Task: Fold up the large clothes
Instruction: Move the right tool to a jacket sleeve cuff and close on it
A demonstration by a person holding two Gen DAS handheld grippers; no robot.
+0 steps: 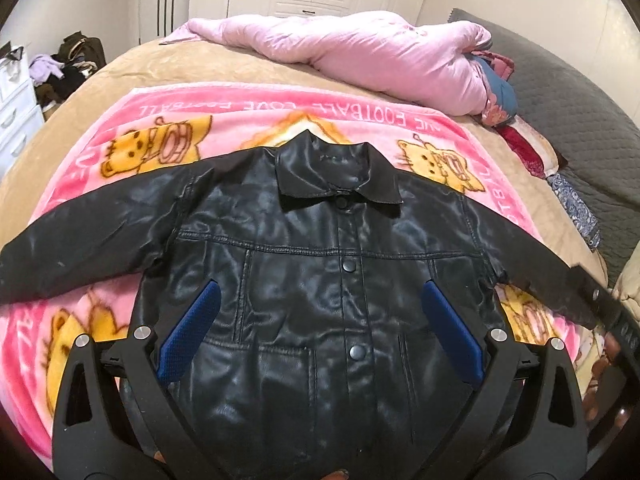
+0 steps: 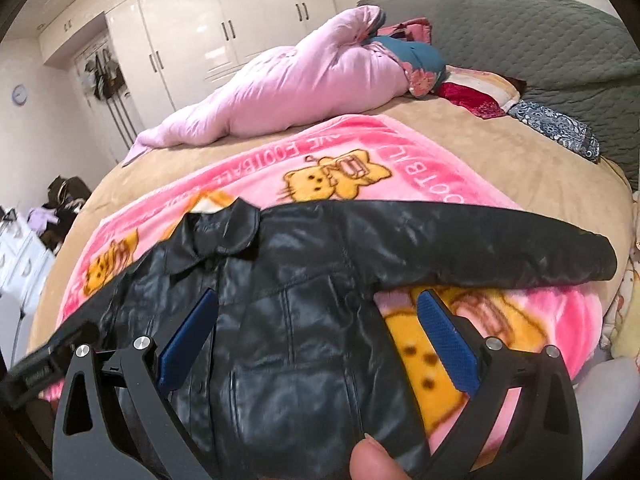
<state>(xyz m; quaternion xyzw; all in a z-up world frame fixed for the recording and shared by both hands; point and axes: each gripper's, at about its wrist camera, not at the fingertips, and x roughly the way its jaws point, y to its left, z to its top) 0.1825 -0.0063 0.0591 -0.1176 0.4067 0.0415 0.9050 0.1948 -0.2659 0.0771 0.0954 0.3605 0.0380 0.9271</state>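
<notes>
A black leather-look jacket (image 1: 320, 264) lies face up and buttoned on a pink cartoon blanket (image 1: 248, 108), both sleeves spread out sideways. My left gripper (image 1: 320, 292) hovers open over the jacket's lower front, with its blue pads (image 1: 192, 332) wide apart and nothing between them. In the right wrist view the jacket (image 2: 304, 304) lies with its right sleeve (image 2: 500, 240) stretched across the blanket (image 2: 400, 148). My right gripper (image 2: 318, 300) is open above the jacket's right side, one pad over the leather and the other over the blanket. A fingertip (image 2: 376, 460) shows at the bottom edge.
A rolled pale pink quilt (image 1: 380, 52) lies across the far side of the tan bed (image 1: 168, 64). Pillows and a grey padded headboard (image 1: 572, 92) stand at the right. White wardrobes (image 2: 208, 28) line the back wall; a white drawer unit (image 1: 16, 108) and piled clothes sit at the left.
</notes>
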